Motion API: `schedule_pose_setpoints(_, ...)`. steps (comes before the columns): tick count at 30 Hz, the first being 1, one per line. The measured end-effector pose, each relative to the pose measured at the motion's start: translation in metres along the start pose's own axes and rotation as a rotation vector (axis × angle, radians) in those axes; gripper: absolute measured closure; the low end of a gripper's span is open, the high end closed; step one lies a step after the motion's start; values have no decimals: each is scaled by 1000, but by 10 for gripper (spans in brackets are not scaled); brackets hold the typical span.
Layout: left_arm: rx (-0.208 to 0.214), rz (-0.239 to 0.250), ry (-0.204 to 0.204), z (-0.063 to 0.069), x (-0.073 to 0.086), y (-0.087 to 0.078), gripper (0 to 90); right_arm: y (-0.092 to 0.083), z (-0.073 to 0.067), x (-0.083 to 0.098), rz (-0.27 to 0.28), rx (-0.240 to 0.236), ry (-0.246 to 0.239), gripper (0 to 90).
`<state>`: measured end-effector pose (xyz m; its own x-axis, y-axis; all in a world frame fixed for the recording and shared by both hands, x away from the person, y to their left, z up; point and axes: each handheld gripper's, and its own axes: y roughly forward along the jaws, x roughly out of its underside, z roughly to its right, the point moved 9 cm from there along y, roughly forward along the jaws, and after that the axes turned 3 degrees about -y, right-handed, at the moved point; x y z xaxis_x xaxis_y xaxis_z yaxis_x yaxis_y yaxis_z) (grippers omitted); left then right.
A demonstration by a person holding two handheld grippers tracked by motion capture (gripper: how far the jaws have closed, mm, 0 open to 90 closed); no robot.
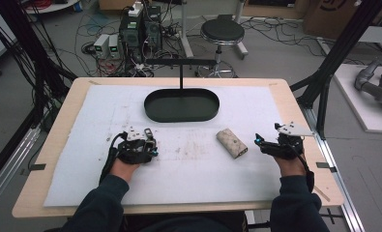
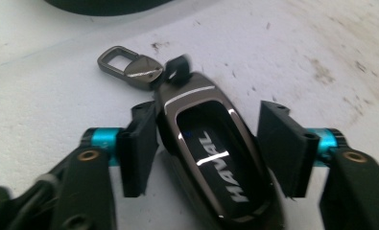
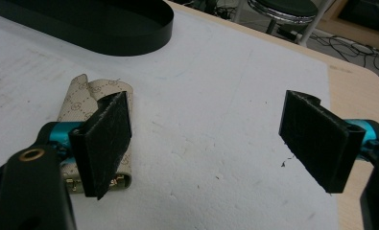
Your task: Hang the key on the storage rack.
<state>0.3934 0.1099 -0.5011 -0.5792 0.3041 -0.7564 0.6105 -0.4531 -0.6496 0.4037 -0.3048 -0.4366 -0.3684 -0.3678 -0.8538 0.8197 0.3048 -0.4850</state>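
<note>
— From above, where do we stand?
— Our left gripper (image 1: 149,140) sits on the white mat (image 1: 106,111) with the key fob (image 1: 148,131) at its tips; our right gripper (image 1: 266,143) rests just right of the beige pouch (image 1: 231,143), the black tray (image 1: 181,105) ahead of both.
— And along the left jaws?
— Apart, the key fob (image 2: 208,153) between them, touching one pad. We should centre it, then close on its long sides, not on the clip (image 2: 129,67).
— Right gripper view?
— Jaws wide, holding nothing, beige pouch (image 3: 98,115) behind one pad.
</note>
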Motion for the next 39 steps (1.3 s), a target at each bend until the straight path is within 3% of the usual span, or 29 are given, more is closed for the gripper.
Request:
schedule_pose_setpoints(1, 7, -7, 13, -1, 0, -1, 434, 0, 0, 0, 0, 0, 0, 190)
schedule_pose_setpoints(4, 25, -20, -5, -8, 4, -6, 469, -1, 1, 0, 3, 4, 0, 190)
schedule_pose_setpoints(7, 6, -17, -3, -14, 3, -9, 472, -1, 1, 0, 3, 3, 1, 190)
schedule_pose_setpoints(10, -29, 48, -16, -18, -5, -11, 333, 0, 1, 0, -1, 0, 0, 190)
schedule_pose_setpoints(11, -29, 48, -16, -18, -5, -11, 319, 0, 1, 0, -1, 0, 0, 190)
schedule_pose_setpoints(12, -37, 59, 2, -16, -7, -7, 299, 1, 0, 0, -5, -1, 1, 190)
schedule_pose_setpoints(18, -54, 37, 35, -10, -7, 4, 296, 1, -2, 1, -8, -4, 2, 190)
schedule_pose_setpoints(22, -60, -5, 42, -10, -2, 9, 453, 1, -1, 2, -10, -5, -2, 190)
schedule_pose_setpoints(25, -43, -8, 35, -10, -1, 8, 479, 1, -1, 2, -10, -5, 2, 190)
schedule_pose_setpoints(31, -51, -27, 25, -10, -3, 8, 485, 2, -2, 3, -12, -12, -1, 189)
schedule_pose_setpoints(36, -47, 6, 8, -11, -8, 1, 486, 1, 0, 2, -10, -8, 5, 190)
schedule_pose_setpoints(37, -37, 41, 8, -10, -16, -5, 486, 1, 0, 2, -8, -9, 5, 190)
schedule_pose_setpoints(39, -27, 65, 10, -9, -23, -11, 486, 2, 0, 3, -10, -9, 9, 190)
